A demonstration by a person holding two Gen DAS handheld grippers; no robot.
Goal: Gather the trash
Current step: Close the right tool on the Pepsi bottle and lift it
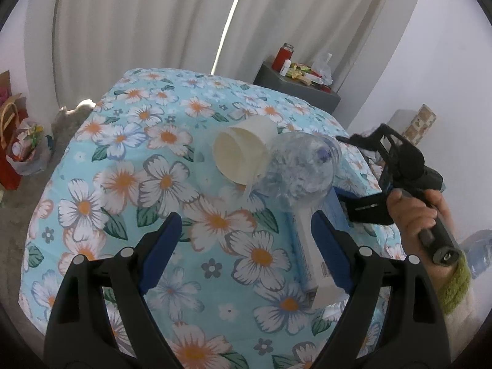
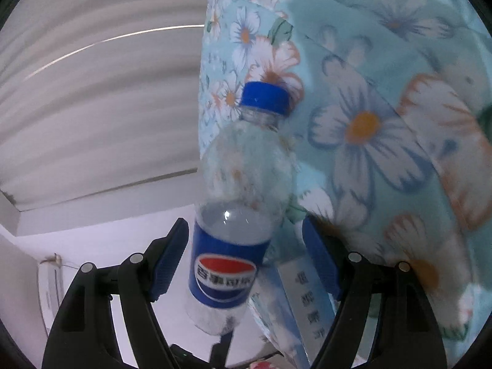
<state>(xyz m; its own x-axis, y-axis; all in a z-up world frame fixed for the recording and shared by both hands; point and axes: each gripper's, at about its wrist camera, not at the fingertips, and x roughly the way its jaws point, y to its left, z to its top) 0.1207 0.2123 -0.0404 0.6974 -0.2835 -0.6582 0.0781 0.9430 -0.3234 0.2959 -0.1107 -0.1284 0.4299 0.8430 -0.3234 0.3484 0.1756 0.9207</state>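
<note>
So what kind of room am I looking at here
Most likely a bedroom: a bed under a floral quilt, pale curtains behind it, and a small grey bedside cabinet cluttered with a red jar and packets.

Two fisheye wrist views over one flowered bedspread, one rolled sideways.

The left wrist view looks steeply down on the bedspread [image 1: 129,166], near; curtains [image 1: 147,24] at 12 o'clock, the other handheld gripper [image 1: 341,166] at 3 o'clock. The right wrist view is rolled, the cloth filling 1 to 5 o'clock, and sits very close behind a plastic bottle [image 2: 236,215]. Both views share the bottle [image 1: 299,169], the white box [image 1: 310,255] [image 2: 307,295] beside it, cloth and curtains.
</note>
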